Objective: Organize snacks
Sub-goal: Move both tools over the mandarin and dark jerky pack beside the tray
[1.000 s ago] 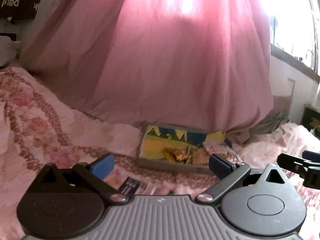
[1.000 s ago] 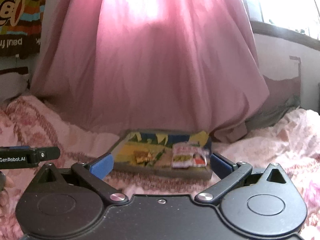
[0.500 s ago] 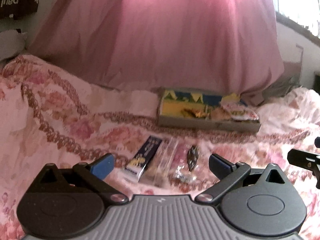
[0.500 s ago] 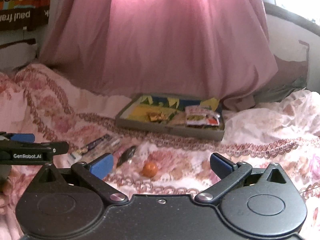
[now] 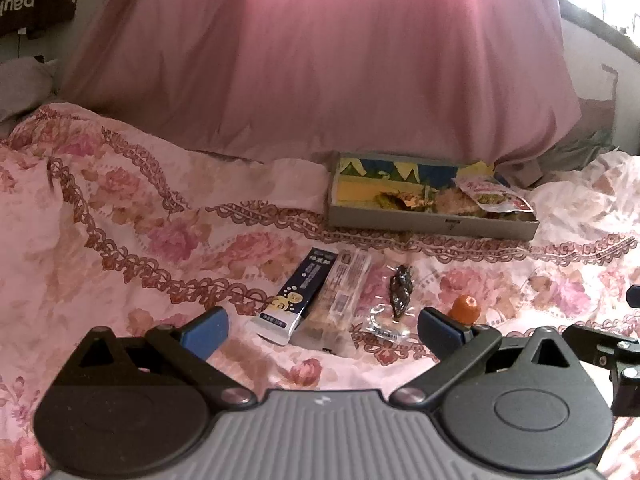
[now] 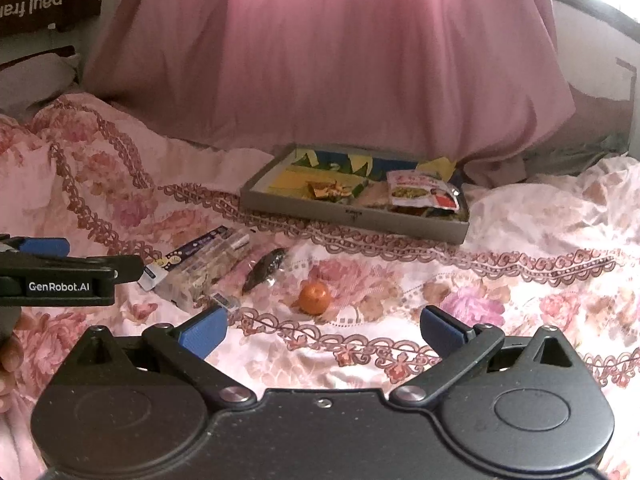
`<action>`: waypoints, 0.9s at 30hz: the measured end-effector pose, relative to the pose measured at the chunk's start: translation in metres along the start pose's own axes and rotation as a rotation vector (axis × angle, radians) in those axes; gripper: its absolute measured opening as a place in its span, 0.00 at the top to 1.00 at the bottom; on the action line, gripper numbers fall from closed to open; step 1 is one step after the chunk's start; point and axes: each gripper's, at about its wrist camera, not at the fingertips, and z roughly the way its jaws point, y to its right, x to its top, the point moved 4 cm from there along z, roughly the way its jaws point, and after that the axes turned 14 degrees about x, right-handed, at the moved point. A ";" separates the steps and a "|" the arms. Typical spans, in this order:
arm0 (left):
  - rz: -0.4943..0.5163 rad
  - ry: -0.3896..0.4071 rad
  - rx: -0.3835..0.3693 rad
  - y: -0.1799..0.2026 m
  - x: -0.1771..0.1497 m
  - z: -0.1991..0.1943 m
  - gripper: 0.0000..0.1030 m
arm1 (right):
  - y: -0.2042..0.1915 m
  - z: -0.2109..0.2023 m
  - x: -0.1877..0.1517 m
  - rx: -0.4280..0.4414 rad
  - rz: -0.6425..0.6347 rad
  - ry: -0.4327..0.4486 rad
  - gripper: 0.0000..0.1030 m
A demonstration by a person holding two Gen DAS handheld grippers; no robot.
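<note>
Bedroom: floral bedspread, pink curtain

Left gripper jaws wide apart, empty, above floral bedspread; ahead lie navy packet, clear-wrapped bar touching it, dark wrapped snack, probably a small orange; grey tray beyond holds packets.

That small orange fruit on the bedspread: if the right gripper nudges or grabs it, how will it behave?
The orange fruit looks round, so a nudge would probably roll it, though the soft quilted bedspread should slow it. It likely has a soft peel; squeeze gently. The right gripper is open wide enough to straddle it.
</note>
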 end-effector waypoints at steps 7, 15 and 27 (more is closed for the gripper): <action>0.016 -0.027 -0.004 0.004 -0.001 0.005 0.00 | 0.000 0.004 -0.001 0.004 0.012 -0.010 0.01; 0.033 -0.062 -0.023 0.010 -0.002 0.012 0.00 | 0.002 0.013 -0.001 0.006 0.014 -0.029 0.01; 0.081 -0.071 -0.102 0.024 0.014 0.043 0.00 | 0.015 0.047 0.005 0.034 -0.077 -0.126 0.01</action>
